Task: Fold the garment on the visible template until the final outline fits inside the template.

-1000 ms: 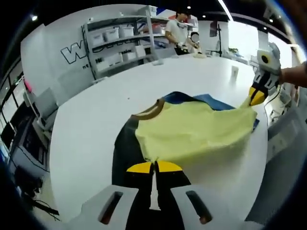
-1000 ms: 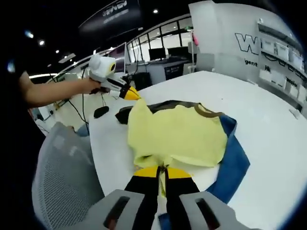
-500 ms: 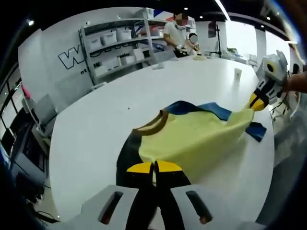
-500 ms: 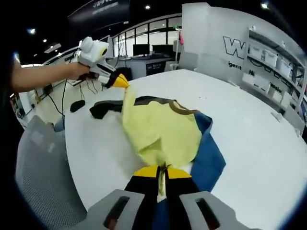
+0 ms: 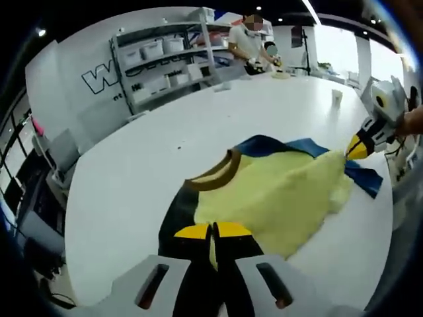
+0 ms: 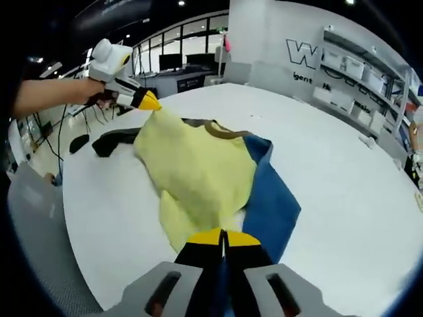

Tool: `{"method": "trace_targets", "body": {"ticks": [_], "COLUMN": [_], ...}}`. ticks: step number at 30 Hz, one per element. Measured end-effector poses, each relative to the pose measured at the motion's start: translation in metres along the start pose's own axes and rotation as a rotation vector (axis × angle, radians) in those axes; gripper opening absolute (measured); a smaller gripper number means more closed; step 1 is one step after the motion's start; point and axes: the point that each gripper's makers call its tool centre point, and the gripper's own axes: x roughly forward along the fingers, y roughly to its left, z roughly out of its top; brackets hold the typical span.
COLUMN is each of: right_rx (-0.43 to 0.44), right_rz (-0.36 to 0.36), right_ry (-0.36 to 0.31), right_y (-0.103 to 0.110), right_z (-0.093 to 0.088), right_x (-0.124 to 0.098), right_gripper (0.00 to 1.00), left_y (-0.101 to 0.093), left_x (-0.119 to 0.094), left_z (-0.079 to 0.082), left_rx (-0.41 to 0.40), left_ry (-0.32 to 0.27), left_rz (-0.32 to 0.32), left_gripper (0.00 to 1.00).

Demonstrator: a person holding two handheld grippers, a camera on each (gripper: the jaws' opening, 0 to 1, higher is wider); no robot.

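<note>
Lying on a broad white desk (image 5: 132, 172), toward one rounded edge: a soft yellow garment (image 5: 277, 198) with a brown collar band (image 5: 215, 173), a black sleeve (image 5: 173, 214) at one side and a blue sleeve (image 6: 268, 205) at the other, matte fabric, slack and rumpled rather than flat. In the left gripper view, left gripper (image 5: 212, 231) with yellow-tipped black jaws pressed together on the yellow hem next to the black sleeve; right gripper (image 5: 357, 149) entering from the right, yellow tip pinching the far corner of the yellow cloth beside the blue sleeve, near the desk's edge. In the right gripper view, same pair reversed: right gripper (image 6: 224, 238) clamped shut on the cloth where yellow meets blue, left gripper (image 6: 147, 102) held by a bare forearm at upper left, tip nipping the opposite yellow corner. No template outline made out under the fabric; underside of the garment hidden. Beyond the desk, grey metal shelving (image 5: 165, 63) stacked with pale storage bins (image 5: 153, 47), contents not visible. A person in a white top (image 5: 248, 43) standing at the far edge of the desk. A small white object (image 5: 337, 96) on the desk there, too small to identify.
</note>
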Motion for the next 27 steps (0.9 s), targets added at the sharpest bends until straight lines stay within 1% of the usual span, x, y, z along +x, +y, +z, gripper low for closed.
{"method": "trace_targets", "body": {"ticks": [2,5,7,9,11,12,15,18,21,23,27], "right_rx": [0.038,0.041,0.055,0.053,0.039,0.037,0.054,0.063,0.061,0.060,0.059], "right_rz": [0.009,0.004,0.016,0.024,0.027,0.027,0.040,0.053,0.057,0.057,0.048], "right_ry": [0.020,0.010,0.007,0.004,0.010,0.010,0.021,0.036,0.047,0.053,0.070], "right_y": [0.000,0.000,0.003,0.007,0.009,0.010,0.012,0.016,0.018,0.020,0.020], "right_z": [-0.006,-0.006,-0.007,-0.009,-0.012,-0.013,-0.017,-0.022,-0.025,-0.027,-0.031], "right_x": [0.003,0.002,0.001,0.000,0.000,0.000,0.002,0.004,0.008,0.010,0.017], "right_gripper": [0.00,0.00,0.00,0.01,0.02,0.03,0.05,0.07,0.12,0.14,0.20], "left_y": [-0.002,-0.006,-0.007,-0.009,-0.013,-0.017,-0.021,-0.026,-0.035,-0.037,-0.046], "left_x": [0.002,-0.001,-0.004,-0.006,-0.009,-0.010,-0.014,-0.017,-0.018,-0.016,-0.012], "left_z": [-0.003,-0.007,-0.011,-0.018,-0.026,-0.032,-0.043,-0.053,-0.062,-0.069,-0.075], "left_rx": [-0.009,-0.011,-0.024,-0.036,-0.047,-0.054,-0.063,-0.113,-0.180,-0.198,-0.249], "left_ry": [0.008,0.017,0.017,0.022,0.038,0.051,0.062,0.083,0.091,0.105,0.126], "left_rz": [-0.009,-0.016,-0.024,-0.027,-0.041,-0.052,-0.057,-0.070,-0.102,-0.110,-0.142], "left_gripper": [0.04,0.07,0.07,0.08,0.09,0.10,0.11,0.16,0.21,0.23,0.26]}}
